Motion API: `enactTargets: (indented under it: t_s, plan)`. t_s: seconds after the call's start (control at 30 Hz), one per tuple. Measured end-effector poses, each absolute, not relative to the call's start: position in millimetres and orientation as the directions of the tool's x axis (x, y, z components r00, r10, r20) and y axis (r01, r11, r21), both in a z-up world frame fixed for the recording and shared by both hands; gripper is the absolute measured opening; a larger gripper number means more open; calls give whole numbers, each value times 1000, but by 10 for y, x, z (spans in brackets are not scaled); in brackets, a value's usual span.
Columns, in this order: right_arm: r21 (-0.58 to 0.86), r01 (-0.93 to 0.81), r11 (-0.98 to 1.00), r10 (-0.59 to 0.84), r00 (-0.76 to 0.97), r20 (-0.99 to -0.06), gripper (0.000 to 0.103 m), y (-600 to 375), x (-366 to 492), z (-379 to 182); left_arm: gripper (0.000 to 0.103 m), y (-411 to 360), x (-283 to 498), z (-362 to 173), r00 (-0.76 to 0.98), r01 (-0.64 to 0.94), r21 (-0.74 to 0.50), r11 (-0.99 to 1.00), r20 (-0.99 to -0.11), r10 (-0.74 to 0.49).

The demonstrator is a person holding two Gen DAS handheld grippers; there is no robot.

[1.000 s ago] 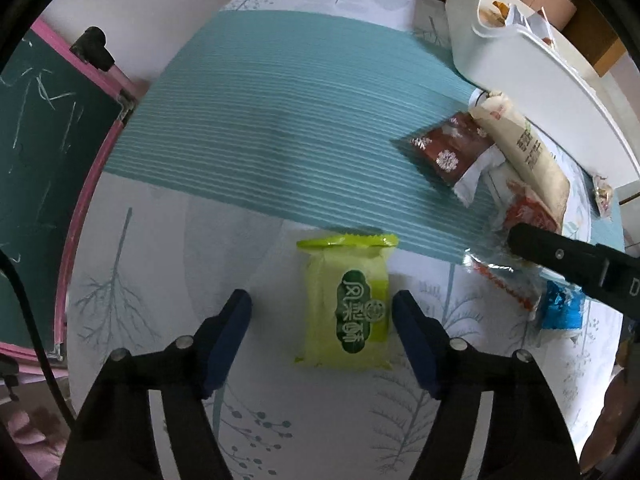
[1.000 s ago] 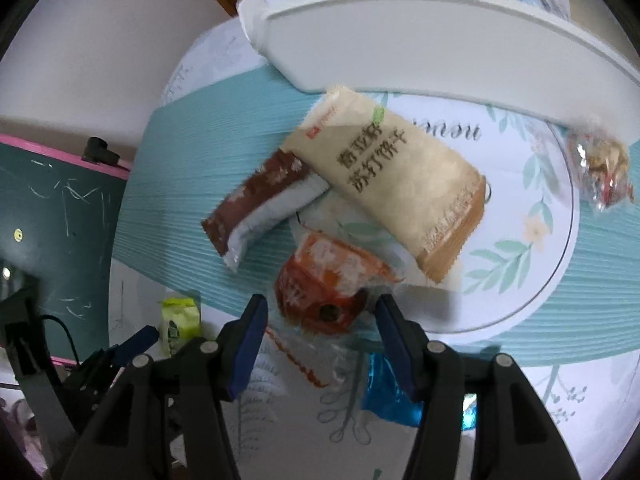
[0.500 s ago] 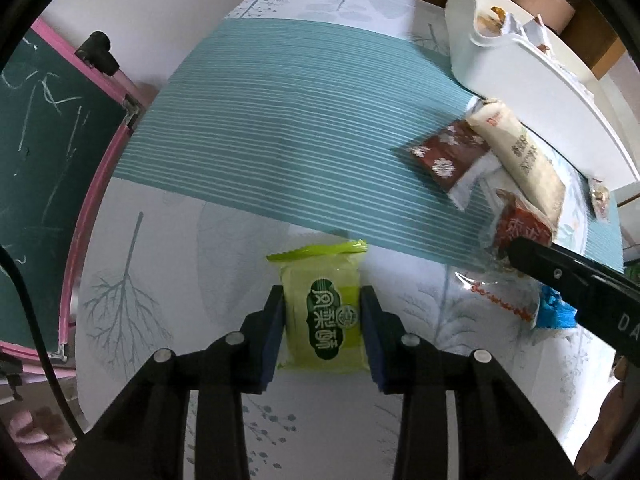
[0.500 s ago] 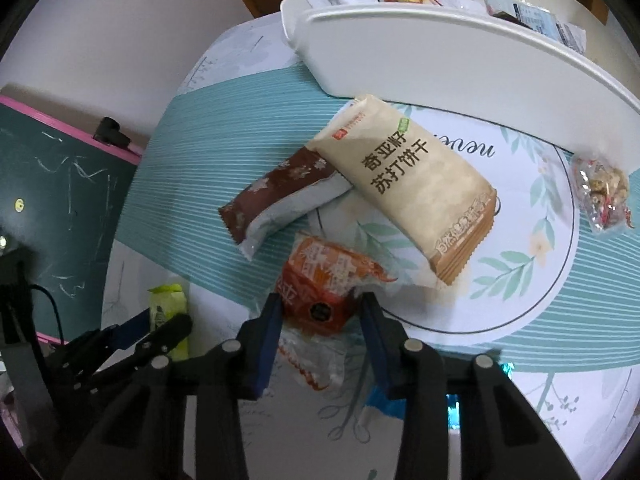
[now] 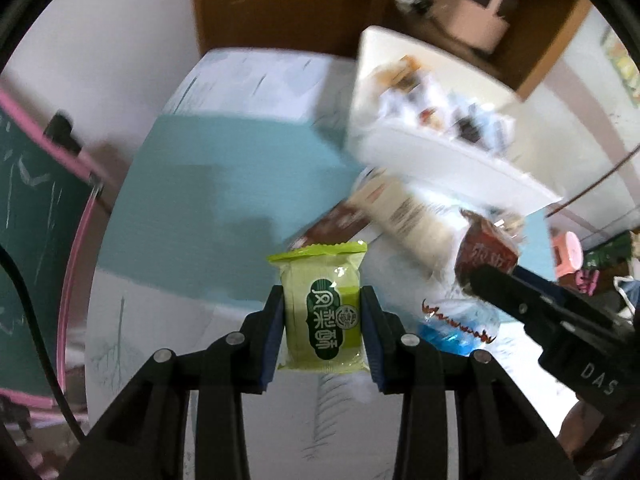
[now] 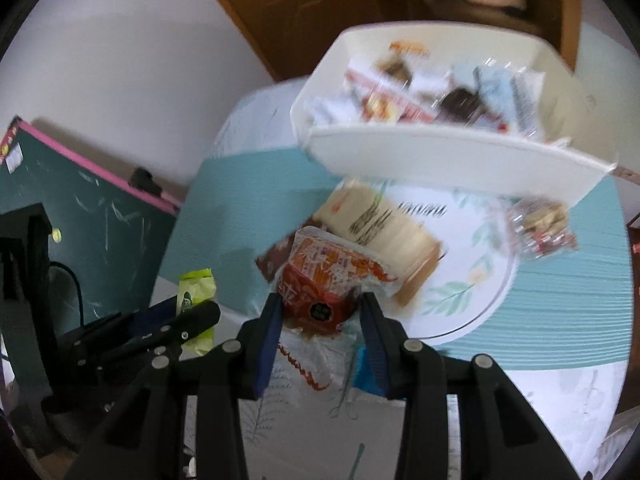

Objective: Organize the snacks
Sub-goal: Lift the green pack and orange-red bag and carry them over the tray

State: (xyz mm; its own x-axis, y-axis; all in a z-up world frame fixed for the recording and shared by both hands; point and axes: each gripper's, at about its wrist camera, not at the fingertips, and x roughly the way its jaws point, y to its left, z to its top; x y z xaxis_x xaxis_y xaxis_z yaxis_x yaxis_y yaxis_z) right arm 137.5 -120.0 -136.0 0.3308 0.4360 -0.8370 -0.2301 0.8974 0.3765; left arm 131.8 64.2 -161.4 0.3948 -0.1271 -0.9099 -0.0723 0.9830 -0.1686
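Both packets are now off the tabletop point(image 5: 168, 344), where half a second ago they lay flat with the pads just closing on them. The left tongs point(image 5: 322, 328) are clamped on the sides of the green packet point(image 5: 322, 312), which stands between the pads, and the right tongs point(image 6: 320, 322) pinch the red packet point(image 6: 320, 280) the same way. The white bin point(image 6: 460, 156) of snacks sits ahead of both tongs, beyond the beige cracker pack point(image 6: 380, 232), so the carry toward it seems underway.

white wall point(image 6: 132, 64) standing behind, wooden door point(image 5: 280, 4) showing, pink-framed chalkboard point(image 5: 36, 216) leaning left, teal-striped tablecloth point(image 5: 208, 184) covering table
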Motion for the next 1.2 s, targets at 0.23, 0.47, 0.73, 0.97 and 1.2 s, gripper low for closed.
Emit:
enactTargets:
  t_s: [0.23, 0.47, 0.73, 0.97, 1.2]
  plan:
    - [365, -193, 911, 413, 468, -781, 40, -1560, 1453, -841, 35, 340, 1717, -1049, 479, 55, -149, 987, -864, -156]
    - [332, -168, 928, 363, 601, -712, 40, -1854, 1752, -282, 35, 175, 2274, -591, 571, 114, -115, 987, -806, -160]
    - [258, -142, 956, 282, 694, -662, 40, -2014, 2175, 88, 35, 29, 2772, -319, 632, 127, -79, 989, -761, -142]
    - [237, -136, 962, 261, 719, -645, 40, -1993, 2455, 168, 35, -42, 2978, -338, 637, 144, -47, 988, -760, -129]
    - [214, -112, 970, 229, 706, -670, 40, -2003, 2683, 101, 35, -125, 3123, -443, 622, 151, -25, 988, -774, -115]
